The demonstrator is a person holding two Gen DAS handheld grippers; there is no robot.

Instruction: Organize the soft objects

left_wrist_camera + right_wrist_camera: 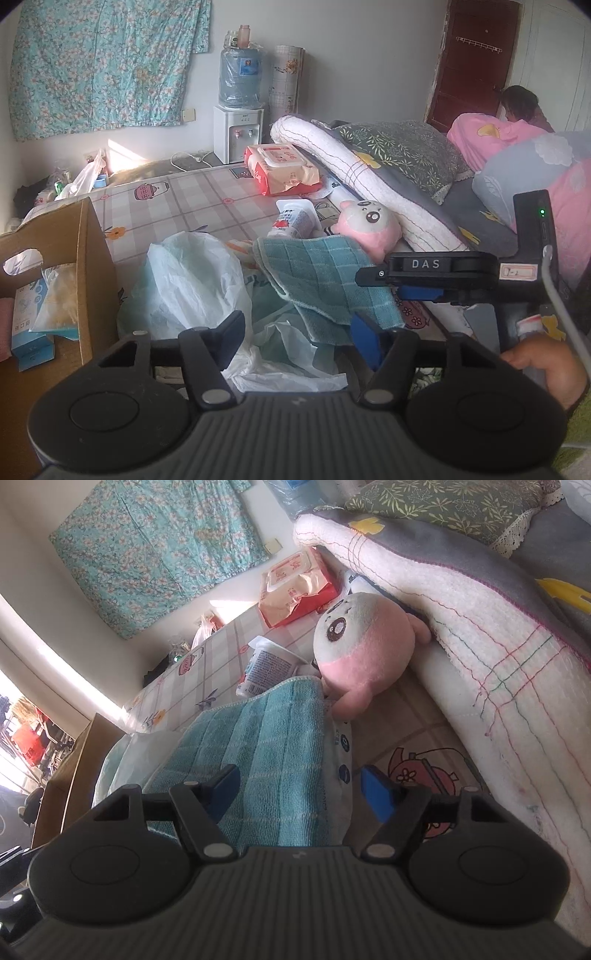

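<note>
**A:** So where's the teal towel sitting? One of them, right?

**B:** Yep, one, draped over a white plastic bag on the bed. In the right wrist view its long axis runs away from the camera toward the single pink plush toy, which touches its far end by the rolled white blanket.

**A:** And the grippers?

**B:** Right hand-held gripper is partly open, towel between the jaws, pads not pressing it. Left hand-held gripper is half open over the bag, gripping nothing. One cardboard box sits at the bed's left edge.
</note>
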